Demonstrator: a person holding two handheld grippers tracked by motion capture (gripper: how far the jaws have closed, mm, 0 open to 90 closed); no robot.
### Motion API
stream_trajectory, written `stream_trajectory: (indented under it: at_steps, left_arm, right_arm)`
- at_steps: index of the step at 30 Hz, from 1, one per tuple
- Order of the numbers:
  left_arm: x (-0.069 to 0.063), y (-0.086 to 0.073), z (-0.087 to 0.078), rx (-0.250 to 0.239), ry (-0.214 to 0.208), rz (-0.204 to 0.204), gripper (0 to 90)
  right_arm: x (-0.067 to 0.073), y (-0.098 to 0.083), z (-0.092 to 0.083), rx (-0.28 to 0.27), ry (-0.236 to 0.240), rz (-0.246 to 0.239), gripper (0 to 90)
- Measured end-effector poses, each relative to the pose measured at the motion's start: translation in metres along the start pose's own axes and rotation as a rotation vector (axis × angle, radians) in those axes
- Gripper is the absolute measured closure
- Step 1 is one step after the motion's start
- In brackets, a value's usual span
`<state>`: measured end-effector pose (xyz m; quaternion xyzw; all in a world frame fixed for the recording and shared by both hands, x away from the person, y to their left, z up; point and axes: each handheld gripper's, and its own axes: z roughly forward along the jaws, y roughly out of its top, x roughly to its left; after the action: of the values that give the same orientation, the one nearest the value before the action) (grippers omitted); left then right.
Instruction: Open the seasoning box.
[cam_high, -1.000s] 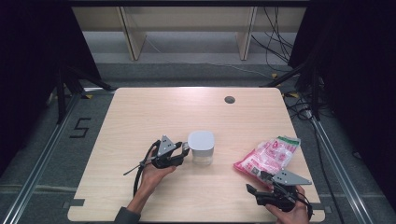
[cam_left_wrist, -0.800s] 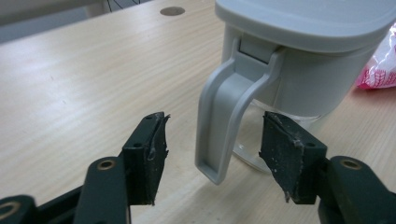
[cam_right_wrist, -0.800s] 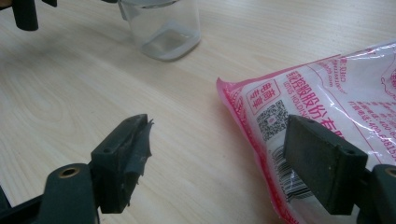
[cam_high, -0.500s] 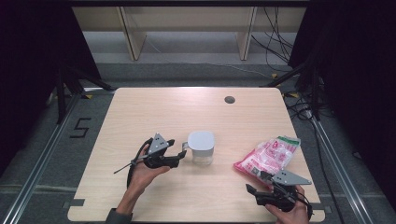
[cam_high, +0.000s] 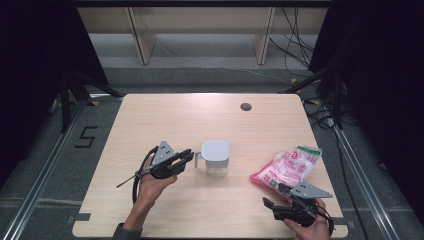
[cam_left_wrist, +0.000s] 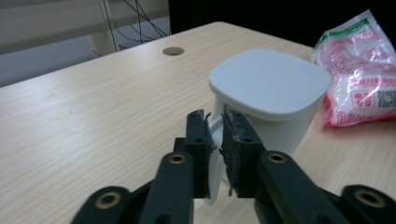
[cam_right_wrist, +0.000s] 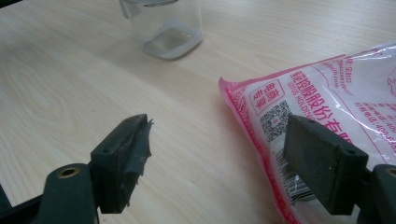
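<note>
Pale wood-grain tabletop (cam_high: 165, 120), rectangular with rounded corners, one round dark cable hole (cam_high: 245, 106) near its 1 o'clock edge in the high view.

Pink-and-white printed plastic bag (cam_high: 287, 166) with a green top strip lies flat at about 4 o'clock on the tabletop, well apart from the container. In the right gripper view its barcode and QR-code end lies under the far jaw.

Clear plastic container with a white rounded-square lid (cam_high: 216, 158) stands upright near the tabletop's centre, lid on. A small handle sticks out at its 9 o'clock side.

Left gripper (cam_high: 187, 155), black with a grey three-cornered plate, is held in the left hand (cam_high: 150, 182) at 9 o'clock of the container, pointing toward 3 o'clock. Its jaws have just been closing; in the left gripper view (cam_left_wrist: 214, 122) they stand nearly together with the container's whitish handle pinched between the pads.

Right gripper (cam_high: 272, 201), held in the right hand (cam_high: 310, 231) at the tabletop's 5 o'clock corner, sits just at 6 o'clock of the bag. Jaws stand wide apart, clamping nothing; one is over bare wood, the other over the bag's edge (cam_right_wrist: 212, 154).
</note>
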<state>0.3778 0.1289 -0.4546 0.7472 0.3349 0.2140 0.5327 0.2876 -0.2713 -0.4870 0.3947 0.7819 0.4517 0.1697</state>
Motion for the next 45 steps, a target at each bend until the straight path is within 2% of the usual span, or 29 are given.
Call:
stream_trajectory:
  at_steps: [3,5,6,7,9,11,12,13,15,17,18,21,23,24,26,27,29,31,33,34,35,36,37,39,42,43,44,45]
  left_arm:
    - [-0.003,0.003,0.000,-0.008,0.003,0.013,85.0]
    - [-0.007,0.009,0.001,-0.045,-0.035,0.010,86.4]
    - [-0.008,0.011,0.001,-0.040,-0.031,0.022,86.9]
    - [-0.009,0.012,0.001,-0.038,-0.031,0.029,87.4]
    - [-0.009,0.014,0.004,-0.051,-0.036,0.039,88.8]
    - [-0.009,0.016,0.006,-0.046,-0.039,0.028,89.0]
    - [-0.008,0.017,0.009,-0.049,-0.046,0.038,89.1]
    - [-0.009,0.017,0.010,-0.048,-0.045,0.031,89.2]
    - [-0.009,0.018,0.016,-0.053,-0.065,0.015,89.2]
    - [-0.009,0.019,0.019,-0.050,-0.067,0.017,89.1]
    - [-0.009,0.019,0.021,-0.050,-0.065,0.004,89.1]
    - [-0.009,0.019,0.024,-0.039,-0.053,0.032,89.0]
    - [-0.008,0.018,0.024,-0.040,-0.053,0.020,88.7]
    - [-0.006,0.018,0.024,-0.039,-0.049,0.028,88.4]
    - [-0.006,0.017,0.025,-0.047,-0.049,0.020,87.8]
    - [-0.005,0.017,0.025,-0.044,-0.049,0.019,87.8]
    - [-0.006,0.016,0.026,-0.040,-0.054,0.006,87.9]
    - [-0.006,0.015,0.027,-0.042,-0.059,-0.001,87.9]
    - [-0.006,0.015,0.028,-0.041,-0.058,-0.002,87.9]
    - [-0.006,0.015,0.028,-0.041,-0.061,0.001,87.9]
    - [-0.006,0.015,0.028,-0.039,-0.061,0.003,87.8]
    - [-0.006,0.015,0.028,-0.039,-0.061,0.003,87.9]
    - [-0.005,0.015,0.027,-0.037,-0.061,0.012,87.9]
    - [-0.005,0.014,0.027,-0.040,-0.059,0.000,87.8]
    - [-0.005,0.014,0.027,-0.041,-0.059,-0.003,87.7]
    - [-0.005,0.014,0.027,-0.041,-0.059,-0.003,87.6]
    - [-0.005,0.014,0.027,-0.040,-0.057,-0.001,87.6]
    - [-0.004,0.014,0.027,-0.040,-0.056,0.007,87.6]
  right_arm:
    - [0.001,0.000,0.000,0.002,0.002,0.019,23.6]
    - [0.002,0.000,0.001,0.008,0.007,0.032,23.6]
    - [0.000,0.000,0.001,0.003,0.000,0.001,23.6]
    - [0.002,0.000,0.001,0.007,0.007,0.032,23.6]
    - [0.002,0.000,0.001,0.007,0.008,0.037,23.6]
    - [0.002,0.000,0.002,0.009,-0.004,0.039,23.6]
    - [0.002,0.000,0.002,0.009,-0.004,0.038,23.5]
    - [0.000,0.000,0.001,0.003,0.005,0.012,23.6]
    - [0.002,0.000,0.001,0.006,0.010,0.041,23.6]
    - [0.002,0.000,0.002,0.007,0.014,0.036,23.5]
    - [0.002,0.000,0.002,0.012,0.011,0.031,23.5]
    - [0.002,-0.001,0.002,0.004,0.010,0.032,23.4]
    - [0.002,0.000,0.002,0.004,0.012,0.035,23.4]
    - [0.002,0.000,0.002,0.004,0.016,0.036,23.5]
    - [0.002,0.000,0.002,0.010,0.013,0.030,23.4]
    - [0.000,0.000,0.002,0.003,0.012,0.005,23.4]
    - [0.003,0.000,0.003,0.006,0.012,0.032,23.0]
    - [0.001,0.001,0.004,0.011,0.012,-0.004,22.9]
    - [0.002,0.002,0.004,0.012,0.008,-0.001,22.9]
    - [0.005,0.002,0.004,0.015,0.017,0.028,22.9]
    - [0.003,0.003,0.005,0.009,0.012,0.001,22.9]
    - [0.003,0.003,0.006,0.002,0.015,0.001,22.9]
    - [0.006,0.004,0.006,0.005,0.010,0.028,23.1]
    - [0.004,0.006,0.008,-0.013,0.018,-0.004,23.6]
    - [0.006,0.010,0.012,-0.014,0.018,-0.001,24.5]
    - [0.004,0.013,0.013,-0.015,0.022,-0.031,25.0]
    - [0.004,0.013,0.013,-0.015,0.022,-0.031,25.0]
    - [0.008,0.017,0.018,-0.015,0.038,-0.007,25.8]
